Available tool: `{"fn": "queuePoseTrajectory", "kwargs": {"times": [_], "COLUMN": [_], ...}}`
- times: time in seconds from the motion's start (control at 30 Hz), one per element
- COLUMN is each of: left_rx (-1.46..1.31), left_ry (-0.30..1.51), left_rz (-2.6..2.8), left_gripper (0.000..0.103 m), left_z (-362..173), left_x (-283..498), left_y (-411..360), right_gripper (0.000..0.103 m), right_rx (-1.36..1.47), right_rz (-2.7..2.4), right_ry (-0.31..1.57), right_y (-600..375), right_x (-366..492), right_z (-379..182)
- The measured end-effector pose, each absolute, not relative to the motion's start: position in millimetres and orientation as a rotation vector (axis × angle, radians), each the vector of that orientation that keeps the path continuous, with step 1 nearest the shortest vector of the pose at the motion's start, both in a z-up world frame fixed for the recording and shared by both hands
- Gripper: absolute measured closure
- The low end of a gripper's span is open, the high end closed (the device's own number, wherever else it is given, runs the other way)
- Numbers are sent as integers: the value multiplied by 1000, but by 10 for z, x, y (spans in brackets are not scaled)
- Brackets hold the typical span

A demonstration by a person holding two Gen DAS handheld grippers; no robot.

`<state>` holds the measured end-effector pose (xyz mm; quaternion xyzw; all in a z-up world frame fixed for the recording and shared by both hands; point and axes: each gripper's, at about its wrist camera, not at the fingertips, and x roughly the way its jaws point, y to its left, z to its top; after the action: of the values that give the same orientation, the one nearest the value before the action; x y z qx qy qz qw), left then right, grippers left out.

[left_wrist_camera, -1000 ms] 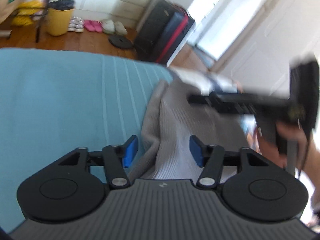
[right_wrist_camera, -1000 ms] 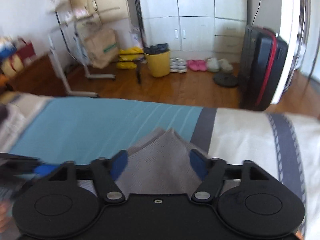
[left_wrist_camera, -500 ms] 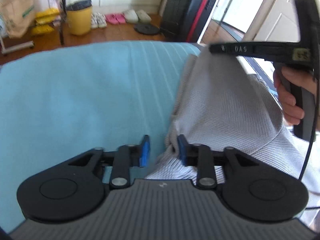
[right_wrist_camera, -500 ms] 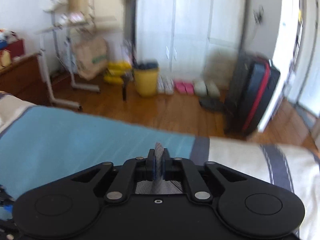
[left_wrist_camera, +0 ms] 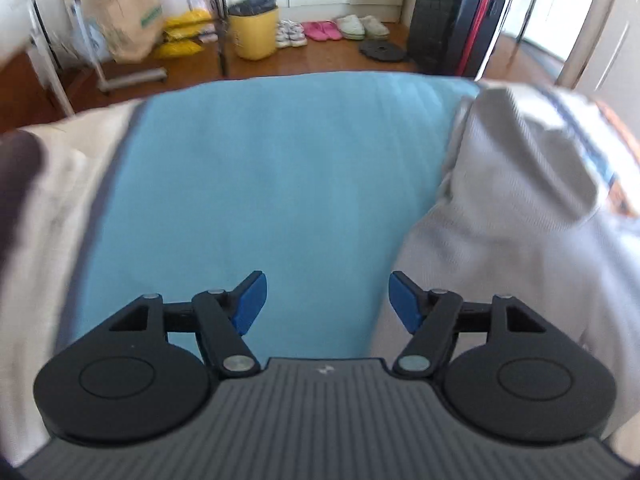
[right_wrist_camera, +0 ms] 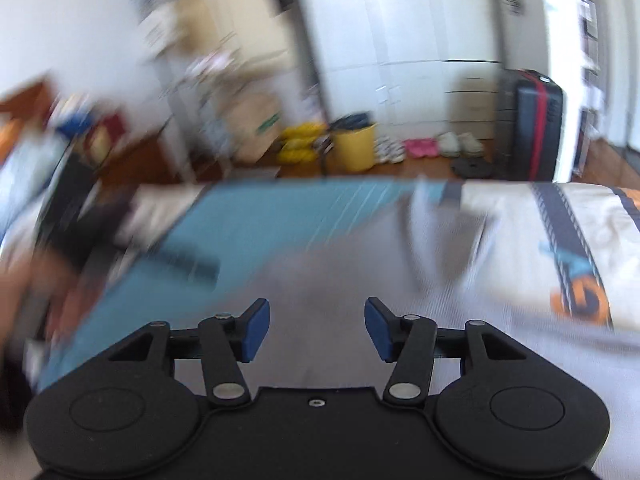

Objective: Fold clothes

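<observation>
Fingers (left_wrist_camera: 250, 300) apart, both grippers; grey garment (left_wrist_camera: 500, 216) blurred, edge-cropped.

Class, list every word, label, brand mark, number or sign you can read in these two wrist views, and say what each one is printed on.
No text reads clearly in either view.
Green print on the brown paper bag: blurred, unreadable.
Small pale logo on the left gripper body: a mark, no letters readable.
Orange and blue print on the bedsheet: motion-blurred, unreadable.
Small tag on the black suitcase: too small to read.
</observation>
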<state>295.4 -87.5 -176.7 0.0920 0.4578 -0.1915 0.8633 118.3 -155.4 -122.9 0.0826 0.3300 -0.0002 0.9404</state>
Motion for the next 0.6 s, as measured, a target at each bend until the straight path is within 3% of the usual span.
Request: {"fn": "queuePoseTrajectory", "kwargs": {"times": [0.1,0.37,0.47,0.53,0.57,0.6], "left_rx": [165,12,-73,-97,-118,-184], "left_ry": [930,1149,1208,1172,1166,1166], "left_rz": [-456,-530,-546,-592,-619,-655], "left_gripper": [25,23,17,19,24,35], "left_z": [-1712,-2108,-2314,-2312,-2295,-2286], "left_x": [2683,2340,2173,2047,2030,2049], "left_y": [-752,-508,-357,-257,-228,-148], "right_gripper": [39,39,39,39,38,38], "right_rx": [77,-187,-224,-158,-153,-156], "right_rz": [35,91,136,164,138,104], "right_ry": [721,779,808,769,767,769], "right_y": [-1242,-493,-225,-173,-186,-202], "right_x": [943,955,968,872,849,831], "right_z": [-1363,-1648,-1645,-1597,-1615,-1638]}}
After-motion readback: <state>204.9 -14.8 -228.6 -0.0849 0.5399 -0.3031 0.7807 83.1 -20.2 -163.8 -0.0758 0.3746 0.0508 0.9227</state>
